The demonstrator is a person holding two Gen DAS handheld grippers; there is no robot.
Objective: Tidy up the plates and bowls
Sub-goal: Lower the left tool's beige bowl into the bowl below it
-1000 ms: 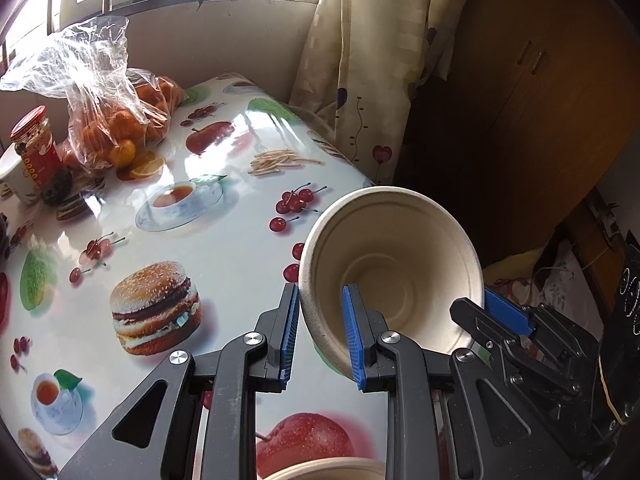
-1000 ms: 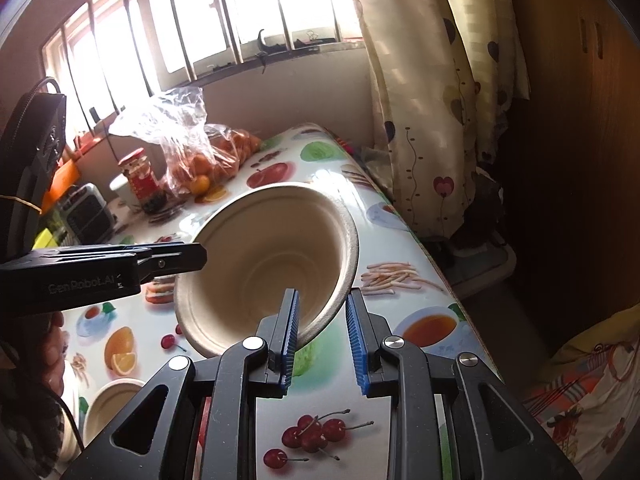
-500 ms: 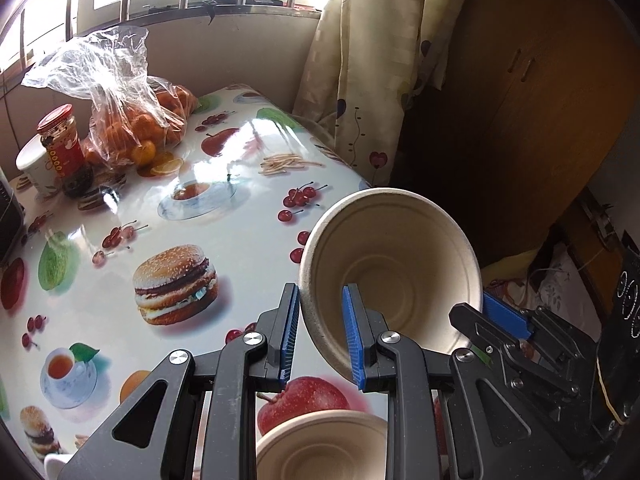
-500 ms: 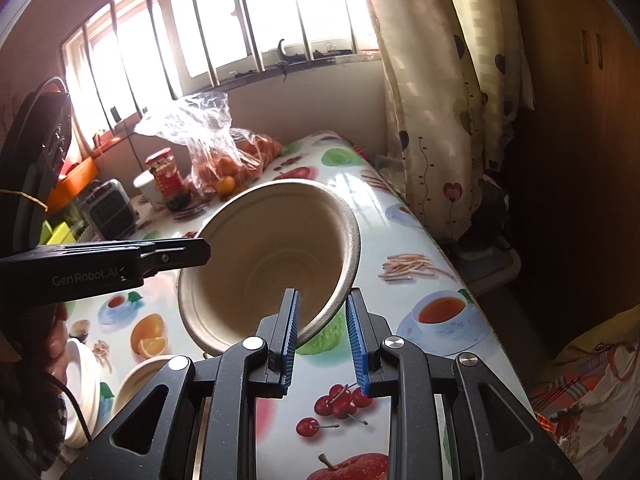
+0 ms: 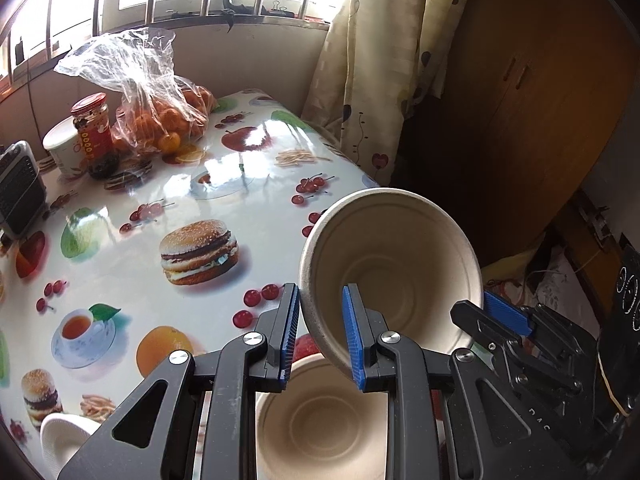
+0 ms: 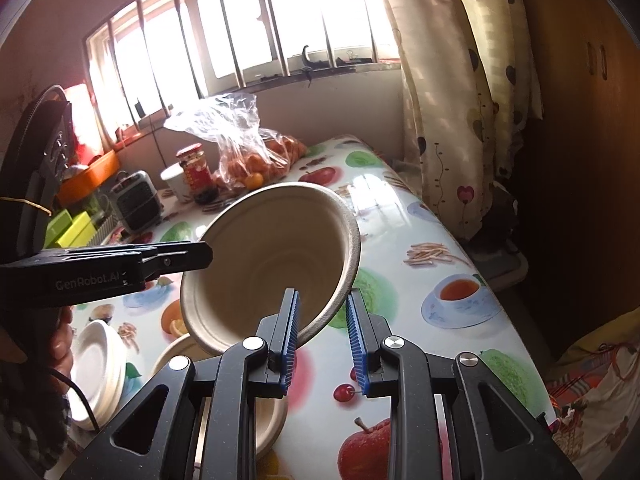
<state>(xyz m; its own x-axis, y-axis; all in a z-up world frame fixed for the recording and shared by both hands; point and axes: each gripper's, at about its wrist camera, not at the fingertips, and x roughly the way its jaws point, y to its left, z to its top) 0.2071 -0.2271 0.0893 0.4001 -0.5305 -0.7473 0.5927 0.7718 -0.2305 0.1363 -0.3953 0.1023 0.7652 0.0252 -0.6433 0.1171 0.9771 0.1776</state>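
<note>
A: Glossy printed cloth with fruit, burgers and teacups covers the surface (image 5: 224,256); window bars and a curtain stand behind it. What step is in hand?

B: Stacking, by my reading. One bowl (image 5: 392,276) is held clear of the surface, tilted so its mouth faces the cameras. Left tongs (image 5: 320,332) are clamped on its near rim, one pad inside, one outside. Right tongs (image 6: 320,332) are clamped on the opposite rim the same way.

A: Where should it go?

B: Probably into the second bowl (image 5: 320,424), which sits upright on the surface directly below. A stack of plates (image 6: 98,364) lies just beside that one.

A: Next move calls for?

B: Levelling the held bowl, centring it over the lower one, lowering, then letting go with both together.

A: Materials?

B: Both bowls are beige moulded pulp, matte, slightly grainy, with a rolled rim and stepped rings at the base. Thin walls; likely to flex under the pinch. Plates are white and shallow.
</note>
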